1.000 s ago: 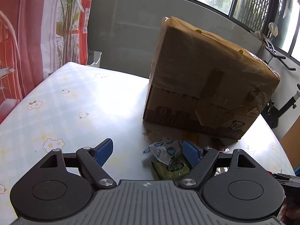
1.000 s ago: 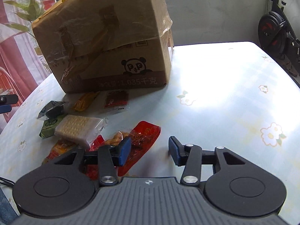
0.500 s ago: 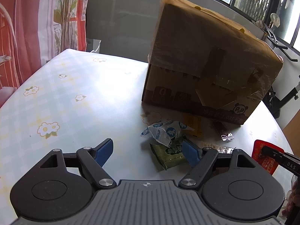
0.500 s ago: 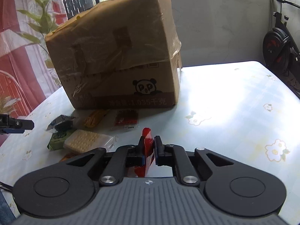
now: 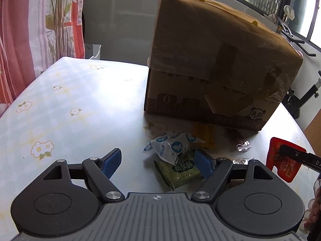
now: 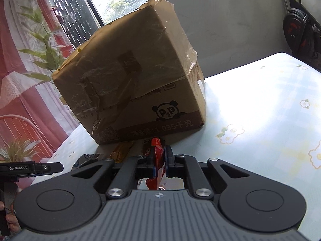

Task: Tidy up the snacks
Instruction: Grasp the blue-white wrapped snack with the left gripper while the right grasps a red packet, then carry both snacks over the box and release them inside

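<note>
The right gripper (image 6: 159, 161) sits at lower centre of its own view with both jaws pressed together on a glossy red plastic snack packet (image 6: 158, 160), which stands edgewise between them and hangs below. From the left wrist view the same red packet (image 5: 280, 160) shows at the right edge, pinched by a black finger and held clear of the table.

The left gripper (image 5: 158, 161) has its blue-padded jaws spread wide apart and holds nothing. Between them, toward the right pad, lies a green rectangular snack pouch (image 5: 178, 170), and resting on its upper edge is a crumpled white-and-blue wrapped snack (image 5: 170, 145). Just beyond, an orange-yellow sachet (image 5: 202, 132) lies near the foot of a large brown cardboard box wrapped in clear tape with a panda logo (image 5: 216, 64), which fills the upper centre. Everything rests on a pale checked tablecloth with daisy prints (image 5: 60, 100).
</note>
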Motion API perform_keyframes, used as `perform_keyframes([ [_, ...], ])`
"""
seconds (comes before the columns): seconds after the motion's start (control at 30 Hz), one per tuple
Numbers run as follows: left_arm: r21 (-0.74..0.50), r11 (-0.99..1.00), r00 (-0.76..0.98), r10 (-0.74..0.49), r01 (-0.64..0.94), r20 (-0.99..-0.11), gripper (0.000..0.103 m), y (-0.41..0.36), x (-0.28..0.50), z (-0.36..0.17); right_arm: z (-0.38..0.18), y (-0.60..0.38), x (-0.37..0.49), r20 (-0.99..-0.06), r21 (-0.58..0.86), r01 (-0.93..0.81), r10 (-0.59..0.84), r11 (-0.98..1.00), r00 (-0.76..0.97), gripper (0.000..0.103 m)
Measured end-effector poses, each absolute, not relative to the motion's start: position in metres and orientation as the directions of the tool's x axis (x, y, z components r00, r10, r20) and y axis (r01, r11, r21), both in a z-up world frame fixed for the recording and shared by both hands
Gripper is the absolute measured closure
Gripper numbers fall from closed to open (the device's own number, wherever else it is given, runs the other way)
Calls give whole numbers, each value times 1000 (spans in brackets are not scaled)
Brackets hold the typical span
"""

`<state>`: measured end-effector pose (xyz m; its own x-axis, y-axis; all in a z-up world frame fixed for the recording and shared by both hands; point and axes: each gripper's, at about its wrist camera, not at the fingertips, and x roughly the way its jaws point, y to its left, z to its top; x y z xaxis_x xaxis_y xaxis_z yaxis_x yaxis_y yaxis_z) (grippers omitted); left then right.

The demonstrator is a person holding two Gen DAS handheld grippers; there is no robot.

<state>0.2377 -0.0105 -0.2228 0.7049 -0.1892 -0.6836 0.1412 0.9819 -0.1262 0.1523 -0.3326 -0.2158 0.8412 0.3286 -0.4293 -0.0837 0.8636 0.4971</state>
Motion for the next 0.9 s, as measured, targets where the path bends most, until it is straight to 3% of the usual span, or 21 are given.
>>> perform_keyframes([
  [0.17, -117, 962, 693, -259, 245, -673, 22, -21, 266, -227, -216, -338, 149, -430, 518, -64, 325, 853, 842, 95],
  [0.23, -108, 943, 650, -297, 314, -699, 26, -27, 280, -234, -217, -339, 149, -435, 523, -56, 322, 850, 841, 95],
  [0.3, -73, 933, 622, -293, 353, -726, 37, -31, 287, -242, -216, -340, 147, -436, 523, -49, 317, 851, 842, 95],
  [0.57, -117, 922, 566, -323, 370, -759, 36, -26, 307, -265, -211, -336, 149, -453, 505, -42, 306, 862, 837, 95],
  [0.63, -117, 923, 579, -325, 367, -748, 37, -26, 306, -267, -210, -334, 150, -453, 500, -41, 302, 865, 839, 95],
  [0.7, -131, 915, 583, -349, 382, -733, 53, -24, 303, -265, -207, -332, 149, -449, 493, -47, 301, 869, 841, 95],
  [0.9, -165, 916, 642, -377, 366, -668, 54, -9, 288, -245, -196, -329, 146, -435, 476, -61, 295, 877, 851, 95],
])
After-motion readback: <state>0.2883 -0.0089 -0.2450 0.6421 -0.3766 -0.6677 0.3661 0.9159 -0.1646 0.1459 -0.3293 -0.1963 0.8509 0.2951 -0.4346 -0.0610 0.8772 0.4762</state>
